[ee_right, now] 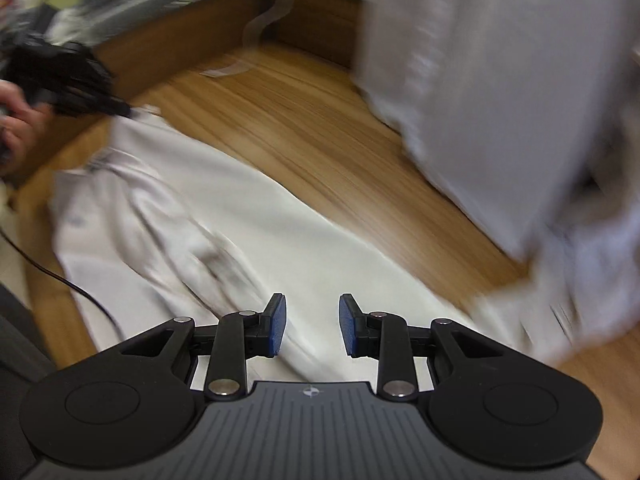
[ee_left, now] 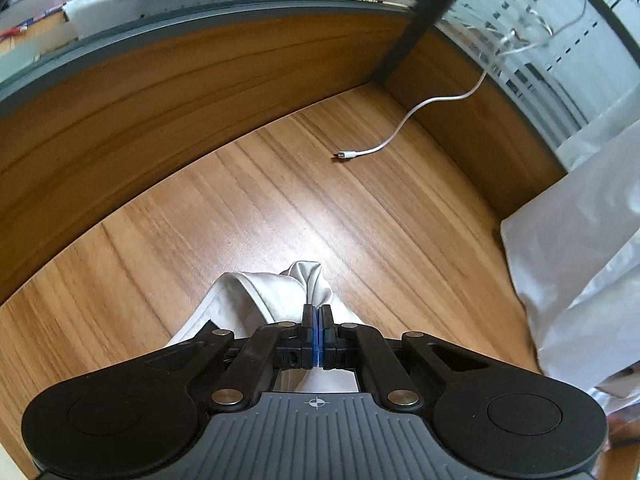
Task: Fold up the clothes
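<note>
Left gripper (ee_left: 318, 312): clenched on a bunched fold of the white garment (ee_left: 256, 300), lower centre of the left wrist view.
Right gripper (ee_right: 312, 320): released, nothing between its pads, hovering above the cloth.
White garment: spread across the wooden table (ee_right: 320, 152), from the middle left to the lower centre of the blurred right wrist view.
Cable (ee_left: 400, 128): white, upper right on the table.

Garment (ee_right: 240, 216) on table (ee_right: 320, 128)
</note>
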The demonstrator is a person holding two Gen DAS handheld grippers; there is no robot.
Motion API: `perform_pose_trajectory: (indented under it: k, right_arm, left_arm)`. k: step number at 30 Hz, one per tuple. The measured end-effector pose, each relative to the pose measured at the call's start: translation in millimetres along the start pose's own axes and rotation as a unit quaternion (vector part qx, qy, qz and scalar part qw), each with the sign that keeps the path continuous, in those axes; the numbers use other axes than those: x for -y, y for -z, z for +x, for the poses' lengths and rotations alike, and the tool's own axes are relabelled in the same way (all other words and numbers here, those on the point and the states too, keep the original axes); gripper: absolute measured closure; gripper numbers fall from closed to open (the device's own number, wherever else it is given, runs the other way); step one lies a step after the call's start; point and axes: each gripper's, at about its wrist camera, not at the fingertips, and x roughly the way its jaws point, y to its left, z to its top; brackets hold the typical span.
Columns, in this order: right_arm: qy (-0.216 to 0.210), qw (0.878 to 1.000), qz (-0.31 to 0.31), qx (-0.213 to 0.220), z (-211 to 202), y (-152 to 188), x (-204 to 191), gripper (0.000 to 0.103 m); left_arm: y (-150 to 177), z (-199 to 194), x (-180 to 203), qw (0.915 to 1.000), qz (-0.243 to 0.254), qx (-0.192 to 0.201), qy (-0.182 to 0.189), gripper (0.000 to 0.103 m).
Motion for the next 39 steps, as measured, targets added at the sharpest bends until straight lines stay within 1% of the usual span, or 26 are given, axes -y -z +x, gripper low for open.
perform_pose_trajectory:
  k: [3, 5, 7, 11, 13, 15, 18, 19, 21, 24, 26, 27, 30, 33, 34, 36, 37, 39]
  right_arm:
    - [-0.042, 0.998, -0.052, 0.007, 24.0, -40.8, -25.3, 0.070]
    - [-0.066, 0.994, -0.088, 0.011, 43.3, -69.6, -42.8, 0.070]
    - [-0.098, 0.988, -0.122, 0.009, 65.7, -98.5, -59.3, 0.070]
    - [-0.152, 0.970, -0.187, 0.010, 107.0, -151.3, -93.2, 0.070]
    - [-0.165, 0.963, -0.212, 0.010, 126.7, -172.5, -105.4, 0.070]
    - [-0.181, 0.957, -0.228, 0.004, 143.2, -186.3, -113.3, 0.070]
    - [-0.216, 0.947, -0.238, -0.021, 169.1, -205.5, -119.0, 0.067]
    - [-0.224, 0.944, -0.242, -0.026, 175.2, -210.1, -119.1, 0.065]
    - [-0.240, 0.938, -0.248, -0.037, 187.5, -219.1, -119.4, 0.065]
    - [-0.266, 0.936, -0.224, -0.057, 200.6, -236.5, -113.3, 0.065]
    - [-0.263, 0.943, -0.189, -0.074, 208.3, -249.3, -107.0, 0.067]
    - [-0.261, 0.946, -0.172, -0.082, 212.1, -255.7, -103.9, 0.071]
    - [-0.265, 0.953, -0.098, -0.112, 219.7, -269.2, -93.9, 0.072]
    - [-0.271, 0.951, -0.023, -0.144, 225.9, -275.5, -83.6, 0.072]
    - [-0.275, 0.949, 0.008, -0.153, 229.0, -276.7, -79.0, 0.072]
    - [-0.285, 0.939, 0.076, -0.177, 235.9, -270.7, -71.4, 0.072]
    - [-0.293, 0.930, 0.113, -0.190, 240.0, -267.3, -66.5, 0.072]
    - [-0.308, 0.909, 0.182, -0.213, 247.8, -258.4, -58.1, 0.072]
  left_arm:
    - [-1.2, -1.1, -2.7, 0.9997, 0.017, -0.005, 0.016, 0.100]
    - [-2.0, -1.7, -4.2, 0.9992, 0.031, -0.008, 0.025, 0.100]
    - [-3.0, -1.6, -5.8, 0.9984, 0.043, -0.012, 0.034, 0.100]
    - [-6.1, 0.1, -8.9, 0.9970, 0.056, -0.021, 0.049, 0.100]
    - [-7.3, 0.0, -8.9, 0.9958, 0.072, -0.019, 0.054, 0.100]
    - [-8.8, -0.1, -9.9, 0.9946, 0.084, -0.014, 0.060, 0.100]
    - [-10.3, -0.1, -12.8, 0.9938, 0.090, -0.010, 0.065, 0.100]
    - [-10.4, -0.1, -13.7, 0.9936, 0.092, -0.009, 0.065, 0.100]
    - [-9.4, 0.2, -15.2, 0.9935, 0.095, -0.006, 0.062, 0.100]
    - [-6.8, 0.6, -16.4, 0.9926, 0.103, -0.004, 0.064, 0.100]
    - [-5.3, 0.9, -16.0, 0.9916, 0.111, -0.003, 0.066, 0.100]
    - [-5.4, 1.0, -15.6, 0.9911, 0.114, -0.002, 0.069, 0.100]
    - [-6.7, 1.2, -15.7, 0.9899, 0.116, 0.002, 0.081, 0.100]
    - [-7.5, 1.7, -17.2, 0.9894, 0.109, 0.002, 0.096, 0.100]
    - [-7.2, 1.6, -17.4, 0.9892, 0.108, 0.002, 0.100, 0.100]
    - [-6.5, 0.1, -17.1, 0.9881, 0.108, 0.003, 0.110, 0.100]
    - [-6.1, -0.8, -16.9, 0.9875, 0.109, 0.004, 0.114, 0.100]
    - [-5.9, -3.0, -16.7, 0.9863, 0.109, 0.007, 0.124, 0.100]
